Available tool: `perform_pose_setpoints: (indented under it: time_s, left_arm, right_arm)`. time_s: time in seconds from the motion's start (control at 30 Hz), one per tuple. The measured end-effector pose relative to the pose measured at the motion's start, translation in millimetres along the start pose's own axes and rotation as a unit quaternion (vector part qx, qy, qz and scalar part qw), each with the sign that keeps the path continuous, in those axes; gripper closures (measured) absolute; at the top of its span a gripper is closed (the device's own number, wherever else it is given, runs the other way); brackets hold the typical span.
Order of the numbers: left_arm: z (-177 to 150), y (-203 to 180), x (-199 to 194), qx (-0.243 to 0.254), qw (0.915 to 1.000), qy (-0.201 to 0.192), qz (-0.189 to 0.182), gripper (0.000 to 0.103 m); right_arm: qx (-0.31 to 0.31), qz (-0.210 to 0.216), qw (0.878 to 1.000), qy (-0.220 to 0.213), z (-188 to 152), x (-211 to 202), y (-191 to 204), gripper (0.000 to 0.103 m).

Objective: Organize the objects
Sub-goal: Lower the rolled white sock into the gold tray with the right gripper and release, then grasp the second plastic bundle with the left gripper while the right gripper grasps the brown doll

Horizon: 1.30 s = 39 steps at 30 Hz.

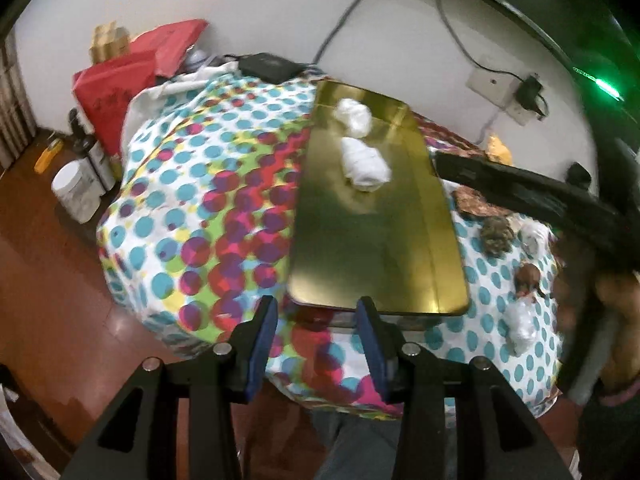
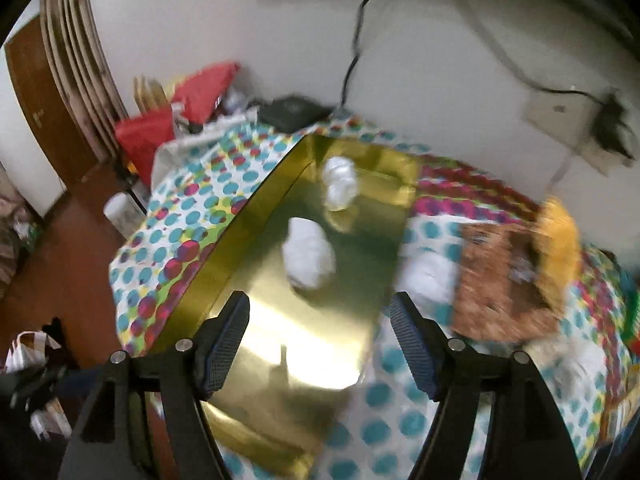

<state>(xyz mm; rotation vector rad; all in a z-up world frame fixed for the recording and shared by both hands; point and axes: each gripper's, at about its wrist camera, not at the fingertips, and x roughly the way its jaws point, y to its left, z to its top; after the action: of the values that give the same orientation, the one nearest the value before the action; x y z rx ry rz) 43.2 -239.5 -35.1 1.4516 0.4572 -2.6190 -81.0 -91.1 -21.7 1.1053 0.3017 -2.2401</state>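
A shiny gold tray lies on a table with a dotted multicolour cloth. Two white wrapped bundles sit on it, one near the far end and one nearer the middle. My left gripper is open and empty at the tray's near edge. My right gripper is open and empty above the tray; both bundles show there too. The right gripper's body crosses the left wrist view at right.
Right of the tray lie a dark lumpy object, a small brown figure, a clear wrapped bundle, a brown patterned box and a yellow object. Red bags, a black device and jars stand at left.
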Motion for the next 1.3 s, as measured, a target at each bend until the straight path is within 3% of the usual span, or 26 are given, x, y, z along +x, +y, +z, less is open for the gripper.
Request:
perform_pose_setpoints:
  time_s: [0.2,0.3,0.43,0.53,0.87,1.1,1.17,1.3]
  left_arm:
    - [-6,-44,12,0.043,0.9988,0.012,-0.021,0.061]
    - [-10,-67,20,0.062,0.9976,0.014,-0.03,0.061]
    - [-17,-94,25,0.082,0.9957,0.017,-0.039,0.061]
    - [-22,-114,32,0.096,0.9944,0.027,-0.036,0.061]
    - [-40,-149,41,0.124,0.9907,0.04,-0.041,0.061]
    - [-46,-165,51,0.131,0.9888,0.053,-0.048,0.061]
    - [-46,-170,53,0.135,0.9878,0.056,-0.054,0.061]
    - [-47,-183,60,0.143,0.9859,0.061,-0.062,0.061]
  right_arm:
    - [0.035,-0.065,0.996,-0.045,-74,-71,-73,0.031]
    - [0.059,-0.108,0.992,-0.03,-114,-85,-109,0.031]
    - [0.101,-0.111,0.989,0.003,-152,-83,-137,0.031]
    - [0.123,-0.104,0.987,0.004,-168,-77,-140,0.031]
    - [0.178,-0.092,0.98,0.013,-167,-31,-160,0.034]
    - [0.169,-0.084,0.982,0.016,-154,-4,-163,0.04]
    - [0.153,-0.082,0.985,0.022,-150,3,-161,0.057]
    - [0.137,-0.115,0.984,0.008,-147,6,-171,0.058]
